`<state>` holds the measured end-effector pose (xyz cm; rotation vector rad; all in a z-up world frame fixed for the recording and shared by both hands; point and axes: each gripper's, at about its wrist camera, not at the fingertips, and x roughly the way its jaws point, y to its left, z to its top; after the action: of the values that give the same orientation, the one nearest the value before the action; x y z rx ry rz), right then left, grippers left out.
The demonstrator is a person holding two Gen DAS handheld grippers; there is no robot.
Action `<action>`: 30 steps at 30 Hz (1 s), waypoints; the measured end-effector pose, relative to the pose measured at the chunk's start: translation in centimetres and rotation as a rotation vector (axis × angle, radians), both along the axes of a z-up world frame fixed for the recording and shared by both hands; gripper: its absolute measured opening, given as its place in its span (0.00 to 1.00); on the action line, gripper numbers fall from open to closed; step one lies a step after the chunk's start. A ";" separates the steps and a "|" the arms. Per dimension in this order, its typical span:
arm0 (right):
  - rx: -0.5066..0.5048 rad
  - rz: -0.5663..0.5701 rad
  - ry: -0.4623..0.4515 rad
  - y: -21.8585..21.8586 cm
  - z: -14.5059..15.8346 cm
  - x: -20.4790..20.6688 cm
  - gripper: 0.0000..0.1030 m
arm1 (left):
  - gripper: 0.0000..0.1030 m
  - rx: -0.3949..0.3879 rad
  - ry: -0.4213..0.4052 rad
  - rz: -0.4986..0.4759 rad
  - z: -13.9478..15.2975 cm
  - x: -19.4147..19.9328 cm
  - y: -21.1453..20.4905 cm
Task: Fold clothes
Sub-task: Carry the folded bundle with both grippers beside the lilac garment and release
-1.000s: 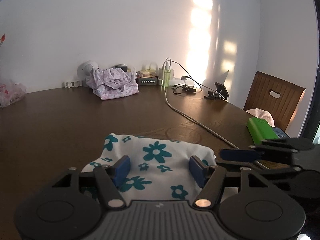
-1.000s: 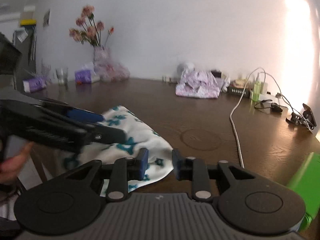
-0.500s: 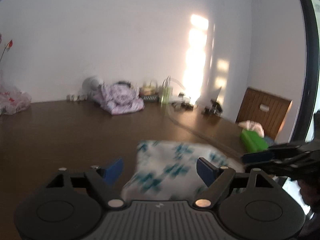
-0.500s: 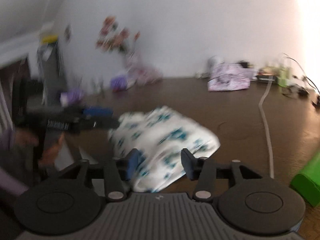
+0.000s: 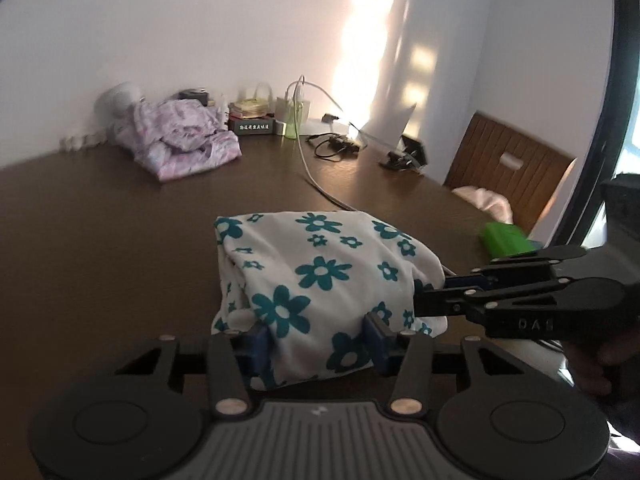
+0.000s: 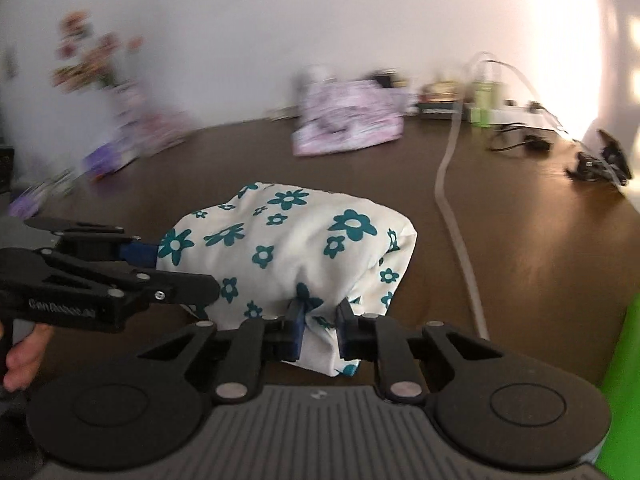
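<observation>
Left wrist view is showing us the dark brown table (image 5: 100, 248) filling most of the frame, its near edge cut off behind our own tool. On it we are seeing the folded white cloth with teal flowers (image 5: 320, 272), lying at the near side of the table and bunched into a thick bundle; its underside and near hem are hidden from us. Farther back a crumpled lilac garment (image 5: 186, 142) is sitting by the wall, and in the right wrist view it and the flowers in a vase (image 6: 100, 64) are smearing into blur, so we are not making out their detail. A white cable (image 5: 316, 184) is running across the wood toward the bundle, a wooden chair (image 5: 508, 176) is standing at the right, and a green box (image 5: 504, 238) is partly cut off behind the other tool.

We are angling both tools downward at the cloth's near edge. Our left gripper (image 5: 318, 340) is closing, its blue pads pressing into a wide fold of the cloth. Our right gripper (image 6: 318, 326) is closing too, pinching a narrow gather of the same cloth. A hand (image 6: 22, 354) is only partly showing at the frame edge.
</observation>
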<state>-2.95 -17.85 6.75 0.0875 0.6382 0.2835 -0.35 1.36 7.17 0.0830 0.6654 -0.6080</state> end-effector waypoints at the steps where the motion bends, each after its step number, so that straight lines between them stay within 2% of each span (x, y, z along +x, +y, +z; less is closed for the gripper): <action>1: 0.009 -0.044 0.006 0.4 -0.1 1.9 0.15 | 0.44 0.004 0.010 -0.005 0.1 2.3 -0.4; 7: 0.079 -0.227 0.046 0.4 -0.2 11.1 0.15 | 0.44 0.023 0.067 -0.028 0.5 15.0 -2.2; 10: 0.078 -0.295 0.056 -0.1 -0.2 15.7 0.15 | 0.44 0.027 0.049 -0.035 0.2 19.7 -3.5; 14: 0.063 -0.352 0.063 -0.5 0.3 20.4 0.15 | 0.45 -0.005 0.036 -0.008 -0.2 24.7 -5.3; 17: 0.053 -0.346 0.069 -0.7 0.6 23.9 0.15 | 0.43 -0.035 0.029 0.044 -0.5 27.7 -5.7; 21: 0.063 -0.269 0.045 -0.3 0.8 27.9 0.15 | 0.44 -0.086 0.048 0.147 -0.9 30.5 -4.2; 26: 0.056 -0.118 0.021 0.9 0.6 32.3 0.15 | 0.42 -0.044 0.051 0.232 -1.0 31.7 -1.8; 28: 0.066 -0.091 0.009 1.1 0.6 33.8 0.15 | 0.41 -0.025 0.046 0.256 -1.0 32.0 -1.5; 30: 0.070 -0.114 0.006 0.6 0.4 34.8 0.15 | 0.40 -0.037 0.044 0.261 -1.3 32.4 -1.8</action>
<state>31.90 -17.27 7.17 0.1916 0.6273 0.1950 32.04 -0.48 5.89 -0.0517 0.6941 -0.3717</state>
